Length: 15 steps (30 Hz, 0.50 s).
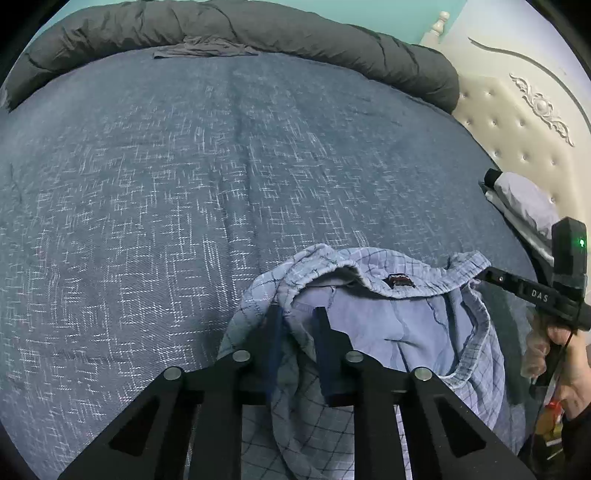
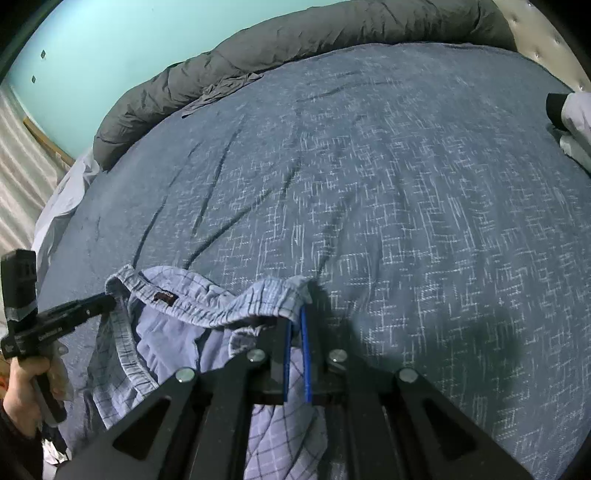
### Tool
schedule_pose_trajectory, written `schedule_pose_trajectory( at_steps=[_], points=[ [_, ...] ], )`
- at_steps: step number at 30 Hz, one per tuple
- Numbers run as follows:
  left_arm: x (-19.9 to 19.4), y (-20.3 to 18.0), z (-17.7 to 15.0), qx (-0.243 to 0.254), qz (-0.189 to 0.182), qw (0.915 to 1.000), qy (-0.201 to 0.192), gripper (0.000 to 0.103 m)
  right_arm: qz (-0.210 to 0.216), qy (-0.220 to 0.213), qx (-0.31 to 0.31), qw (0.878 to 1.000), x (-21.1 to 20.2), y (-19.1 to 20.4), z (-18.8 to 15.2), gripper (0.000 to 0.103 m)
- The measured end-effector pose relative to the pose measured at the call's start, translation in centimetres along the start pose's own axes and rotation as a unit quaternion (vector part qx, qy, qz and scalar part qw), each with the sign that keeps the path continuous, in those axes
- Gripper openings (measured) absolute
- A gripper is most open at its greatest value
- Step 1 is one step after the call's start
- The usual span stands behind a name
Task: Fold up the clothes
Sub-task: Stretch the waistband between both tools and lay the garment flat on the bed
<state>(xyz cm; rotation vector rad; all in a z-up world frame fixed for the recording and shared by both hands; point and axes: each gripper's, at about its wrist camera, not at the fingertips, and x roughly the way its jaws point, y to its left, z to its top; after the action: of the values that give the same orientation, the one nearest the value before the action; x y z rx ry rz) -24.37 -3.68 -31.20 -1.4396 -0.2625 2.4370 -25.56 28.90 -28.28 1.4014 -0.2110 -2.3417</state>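
Pale-blue checked cotton, the shorts [image 1: 373, 317] hang limp and light between both tongs over the blue bedspread [image 1: 184, 184]. The left gripper [image 1: 297, 314] and right gripper [image 2: 297, 314] each pinch the elastic waistband, probably the firmest place to hold.

left wrist: close, angled down over bed [image 1: 184, 166] | right wrist: same, from right | shared: checked shorts [image 1: 406, 325], grey duvet [image 1: 258, 26]
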Motion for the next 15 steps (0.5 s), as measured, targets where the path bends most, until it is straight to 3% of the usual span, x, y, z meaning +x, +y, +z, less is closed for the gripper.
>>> schedule_pose_trajectory(
  at_steps=[2,6,15],
  points=[
    [0.0,0.0,0.2,0.006,0.002,1.0000,0.004,0.004,-0.001,0.003,-0.004,1.000,-0.2,0.1,0.0,0.004],
    [-0.5,-0.2,0.5,0.023,0.015,0.9996,0.008,0.004,-0.008,0.002,-0.017,1.000,-0.8,0.3,0.4,0.004],
    [-6.1,-0.5,1.7,0.046,0.033,0.9983,-0.014,0.004,-0.009,-0.014,-0.062,0.998,-5.7,1.8,2.2,0.003]
  ],
)
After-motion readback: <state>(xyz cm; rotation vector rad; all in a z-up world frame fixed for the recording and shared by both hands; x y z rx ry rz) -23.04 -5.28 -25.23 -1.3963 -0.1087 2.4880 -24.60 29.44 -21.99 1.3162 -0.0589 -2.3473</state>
